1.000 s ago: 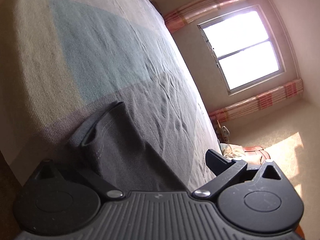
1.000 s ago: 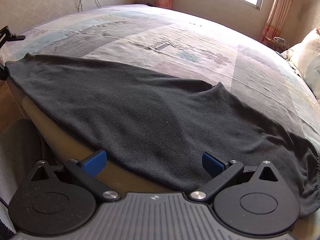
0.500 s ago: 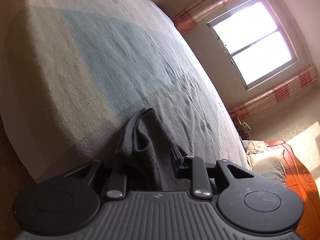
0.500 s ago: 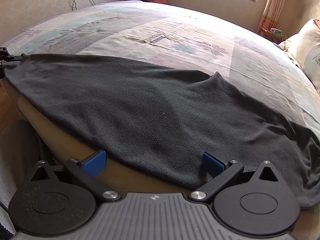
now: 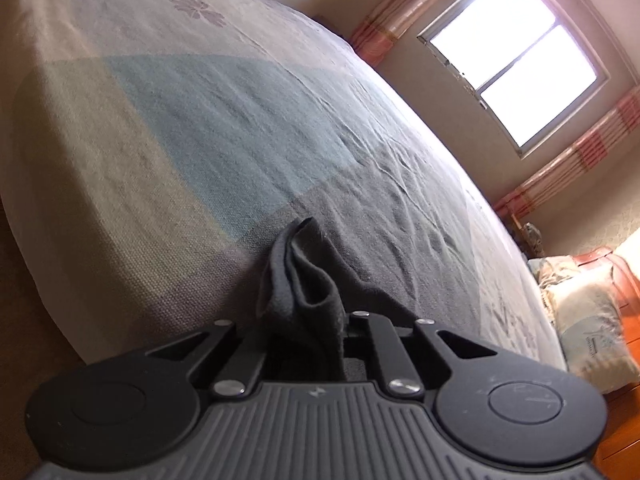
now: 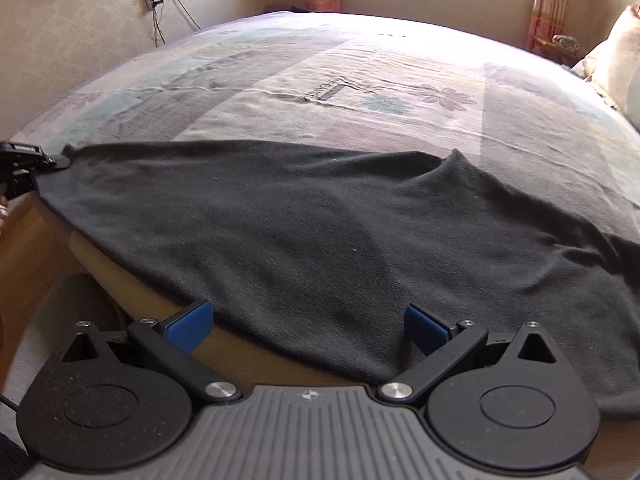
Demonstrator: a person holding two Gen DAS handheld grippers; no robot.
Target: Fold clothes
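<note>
A dark grey garment (image 6: 320, 220) lies spread along the near edge of the bed (image 6: 360, 80), its hem hanging slightly over the side. My left gripper (image 5: 308, 320) has its jaws closing on a bunched corner of the garment (image 5: 304, 280), and the cloth stands up in folds between them. In the right wrist view the left gripper (image 6: 24, 160) shows at the far left, holding that same corner. My right gripper (image 6: 308, 328) is open, its blue pads (image 6: 192, 326) on either side of the near hem without pressing it.
The bed carries a pale patterned cover (image 5: 200, 120). A pillow (image 5: 588, 320) lies at the head end beside orange wooden furniture (image 5: 616, 272). A window (image 5: 512, 56) with striped curtains is on the far wall. Cables (image 6: 152, 0) hang on the wall. Wooden floor (image 6: 24, 260) runs below the bed's edge.
The left jaws went from wide open to closed on the garment's corner, bunching it, and the gripper rolled and rose slightly. The right gripper stayed open and nearly still.
</note>
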